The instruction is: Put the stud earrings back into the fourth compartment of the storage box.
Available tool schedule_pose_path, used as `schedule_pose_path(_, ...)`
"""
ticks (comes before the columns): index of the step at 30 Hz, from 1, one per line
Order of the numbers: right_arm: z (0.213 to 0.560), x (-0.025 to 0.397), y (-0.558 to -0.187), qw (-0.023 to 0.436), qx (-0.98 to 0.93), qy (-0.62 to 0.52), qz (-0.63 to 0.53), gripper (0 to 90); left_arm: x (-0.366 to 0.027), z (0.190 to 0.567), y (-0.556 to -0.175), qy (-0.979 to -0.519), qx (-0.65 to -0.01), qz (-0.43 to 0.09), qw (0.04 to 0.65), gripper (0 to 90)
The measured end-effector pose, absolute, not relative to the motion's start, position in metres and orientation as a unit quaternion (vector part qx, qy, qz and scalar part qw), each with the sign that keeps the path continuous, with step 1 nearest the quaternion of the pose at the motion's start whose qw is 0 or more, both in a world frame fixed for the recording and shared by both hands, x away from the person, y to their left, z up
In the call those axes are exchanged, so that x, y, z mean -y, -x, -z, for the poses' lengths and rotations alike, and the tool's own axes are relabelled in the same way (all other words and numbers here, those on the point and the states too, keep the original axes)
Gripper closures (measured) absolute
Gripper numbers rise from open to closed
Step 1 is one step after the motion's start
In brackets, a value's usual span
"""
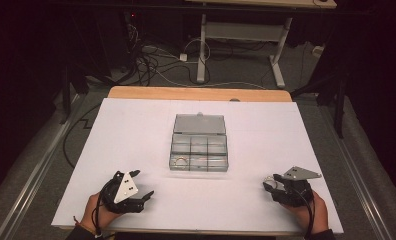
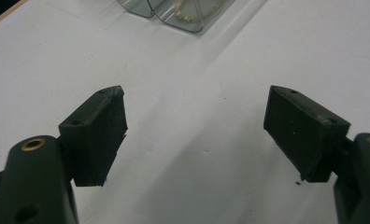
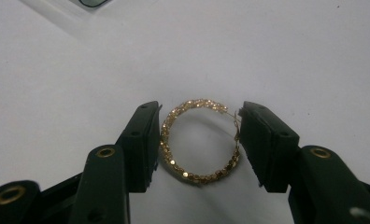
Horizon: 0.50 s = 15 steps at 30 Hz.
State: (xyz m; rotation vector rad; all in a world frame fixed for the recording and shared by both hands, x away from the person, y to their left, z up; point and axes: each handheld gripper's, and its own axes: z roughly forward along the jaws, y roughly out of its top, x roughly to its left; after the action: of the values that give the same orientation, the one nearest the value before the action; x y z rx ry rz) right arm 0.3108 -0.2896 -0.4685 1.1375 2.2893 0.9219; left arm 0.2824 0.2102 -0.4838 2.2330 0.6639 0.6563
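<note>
A gold beaded hoop earring (image 3: 192,175) sits between the two black jaws of my right gripper (image 3: 199,107), which touch it on both sides just above the white table. From above, that gripper (image 1: 269,181) is at the table's front right, with the hoop (image 1: 270,177) at its tip. My left gripper (image 1: 143,183) rests at the front left, wide open (image 2: 195,91) with only bare table between its jaws. A clear compartment box (image 1: 198,168) stands at the middle with its lid (image 1: 199,124) laid back. A second gold hoop (image 1: 180,161) lies in its front left compartment.
The white table sheet (image 1: 136,130) has bare room on both sides of the box and in front of it. The box's corner with its hoop (image 2: 197,11) lies ahead of the left gripper. A desk frame and cables (image 1: 201,55) stand on the floor beyond the far edge.
</note>
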Motion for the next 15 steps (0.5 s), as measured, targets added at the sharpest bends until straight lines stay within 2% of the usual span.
schedule_pose_path(15,0.4613,0.2898,-0.3081,0.228,-0.816,-0.401,-0.349,48.9,-0.2097,0.4832,-0.2816,-0.862,-0.256,-0.257,0.355,20.3)
